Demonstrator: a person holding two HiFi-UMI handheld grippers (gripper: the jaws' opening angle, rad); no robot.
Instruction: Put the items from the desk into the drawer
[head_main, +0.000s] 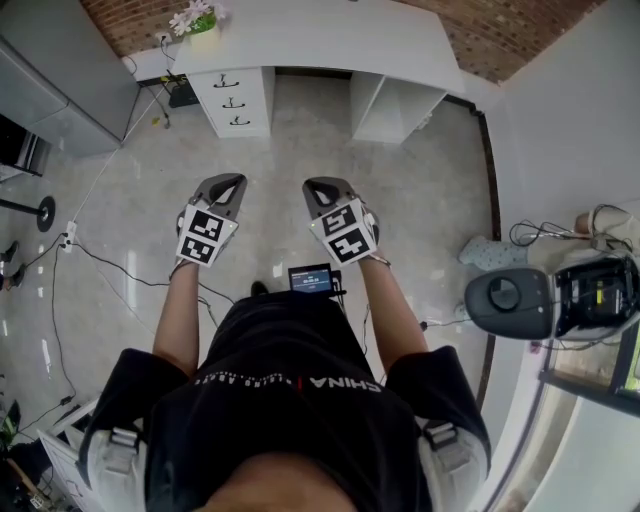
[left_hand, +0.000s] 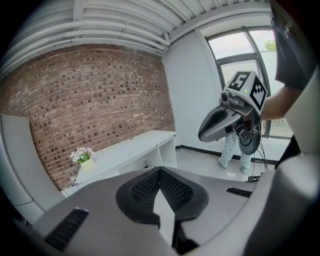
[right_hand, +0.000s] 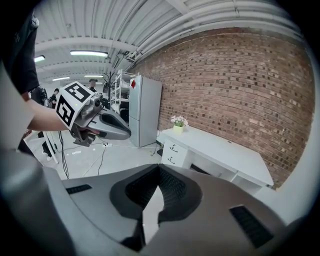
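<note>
Left gripper (head_main: 224, 186): jaws closed tip to tip, empty, well short of the desk (head_main: 330, 40).
Right gripper (head_main: 322, 188): likewise (nothing between its pads).
Flower pot (head_main: 203, 36): on the desk's left end.
Drawers (head_main: 236, 100): under that end, all shut.
Stage: fits a pot awaiting stowing, or stowing over.
Care: desk looks out of reach from here.

Desk (head_main: 330, 40) and flowers (head_main: 197, 15) clipped by head view's top edge. Speck (right_hand: 229, 141) on it too small to identify.
</note>
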